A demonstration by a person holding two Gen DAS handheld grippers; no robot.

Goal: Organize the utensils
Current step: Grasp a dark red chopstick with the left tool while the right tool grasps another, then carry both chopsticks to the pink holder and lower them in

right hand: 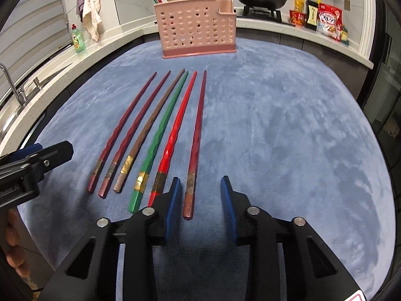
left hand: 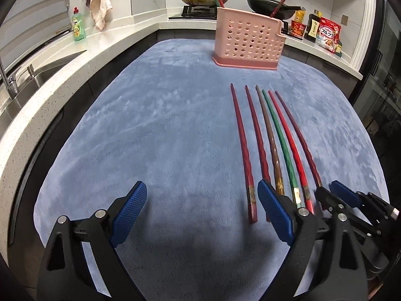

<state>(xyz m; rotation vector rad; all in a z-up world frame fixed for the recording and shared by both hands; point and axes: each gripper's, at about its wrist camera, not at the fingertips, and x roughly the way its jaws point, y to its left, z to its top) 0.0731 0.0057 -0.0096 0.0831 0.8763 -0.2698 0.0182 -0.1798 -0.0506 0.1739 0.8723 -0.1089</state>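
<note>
Right wrist view: six chopsticks (right hand: 160, 135) lie fanned, tips toward the pink holder (right hand: 198, 28), so the right gripper (right hand: 200, 200) straddles the rightmost one (right hand: 196, 135) with narrowed, untouching jaws — the left gripper (left hand: 200, 213) gapes wide, empty.

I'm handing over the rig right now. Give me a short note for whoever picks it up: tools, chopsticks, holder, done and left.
Left tool: open, empty, low over the blue mat.
Right tool: jaws part closed, straddling the rightmost chopstick, not gripping.
Six chopsticks lie side by side on the mat.
Pink holder stands at the far edge, some chopsticks already in it.
Left: grip and move all six into the holder.
</note>
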